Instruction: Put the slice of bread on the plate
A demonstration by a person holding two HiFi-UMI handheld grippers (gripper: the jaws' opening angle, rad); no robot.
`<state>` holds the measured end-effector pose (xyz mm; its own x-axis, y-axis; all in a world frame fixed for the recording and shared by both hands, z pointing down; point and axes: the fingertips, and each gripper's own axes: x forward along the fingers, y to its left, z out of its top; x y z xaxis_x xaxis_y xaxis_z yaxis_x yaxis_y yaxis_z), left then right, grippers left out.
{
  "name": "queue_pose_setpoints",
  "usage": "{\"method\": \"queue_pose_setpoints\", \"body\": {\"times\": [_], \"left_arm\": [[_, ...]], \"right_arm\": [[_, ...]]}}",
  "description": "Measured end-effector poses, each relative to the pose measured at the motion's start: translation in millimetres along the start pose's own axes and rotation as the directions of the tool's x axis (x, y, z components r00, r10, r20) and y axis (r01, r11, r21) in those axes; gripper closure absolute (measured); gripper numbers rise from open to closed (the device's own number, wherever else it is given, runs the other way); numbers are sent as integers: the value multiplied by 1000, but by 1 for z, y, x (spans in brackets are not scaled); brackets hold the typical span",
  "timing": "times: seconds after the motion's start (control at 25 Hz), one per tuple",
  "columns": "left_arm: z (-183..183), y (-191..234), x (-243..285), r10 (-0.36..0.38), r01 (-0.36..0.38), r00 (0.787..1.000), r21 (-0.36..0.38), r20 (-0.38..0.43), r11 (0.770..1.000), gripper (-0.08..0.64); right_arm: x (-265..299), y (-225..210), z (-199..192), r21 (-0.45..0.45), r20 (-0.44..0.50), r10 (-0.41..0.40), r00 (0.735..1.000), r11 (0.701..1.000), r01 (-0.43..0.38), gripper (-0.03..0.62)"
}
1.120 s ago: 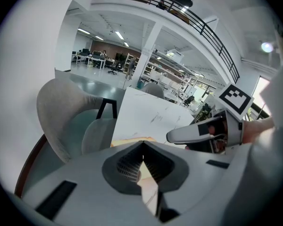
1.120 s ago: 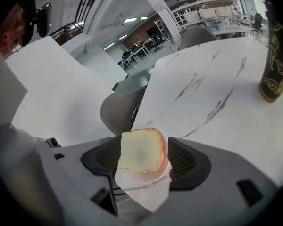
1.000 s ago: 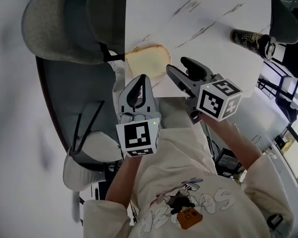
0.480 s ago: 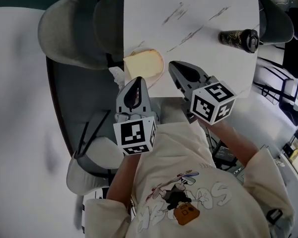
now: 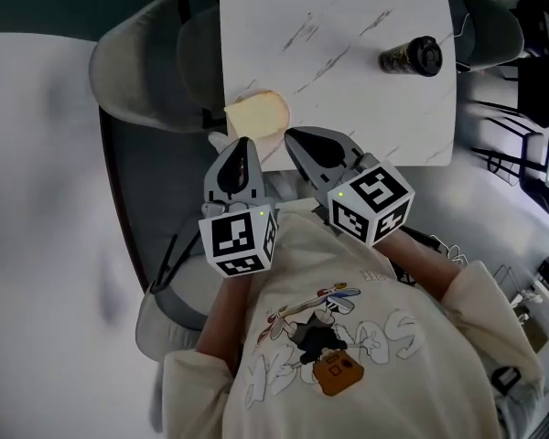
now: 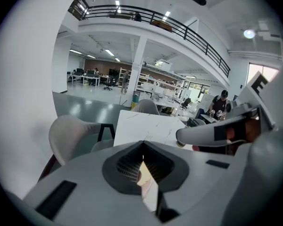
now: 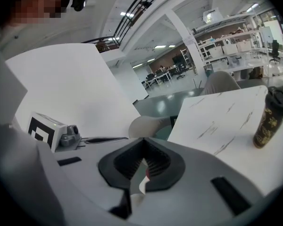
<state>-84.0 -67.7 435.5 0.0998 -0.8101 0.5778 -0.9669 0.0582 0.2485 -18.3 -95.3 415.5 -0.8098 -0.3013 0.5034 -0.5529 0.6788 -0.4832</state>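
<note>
A pale slice of bread (image 5: 256,114) lies on a white plate (image 5: 276,136) at the near left corner of the white marble table (image 5: 348,26). My left gripper (image 5: 242,143) hangs just short of the plate, above the table's near edge, jaws shut and empty. Beside it on the right, my right gripper (image 5: 291,135) is also shut with nothing in it. The left gripper view shows the left gripper (image 6: 142,144) with its pads together and the table (image 6: 146,126) beyond. The right gripper (image 7: 142,140) is closed in its own view too.
A dark patterned cup (image 5: 410,58) stands on the table's far right, also as the cup (image 7: 269,119) in the right gripper view. Grey chairs (image 5: 151,71) sit left of the table. The person's cream shirt (image 5: 339,337) fills the lower head view.
The right gripper's jaws, apart a second ago, have shut. Both grippers have lifted up and back from the plate; the bread stays on it.
</note>
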Motion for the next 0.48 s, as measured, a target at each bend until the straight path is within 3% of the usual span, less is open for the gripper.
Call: {"method": "queue_pose_setpoints", "body": {"times": [0.12,0.48], "left_arm": [[6,-14,-10,-15,15,1000,7,9,1000,551],[22,-39,-38,-35,32,998,64,44,997,551]], "right_arm": [[-13,14,6,-30,26,7,1000,1000,-6,588],[-42,29,26,12,110,-19,994,1000,17,588]]}}
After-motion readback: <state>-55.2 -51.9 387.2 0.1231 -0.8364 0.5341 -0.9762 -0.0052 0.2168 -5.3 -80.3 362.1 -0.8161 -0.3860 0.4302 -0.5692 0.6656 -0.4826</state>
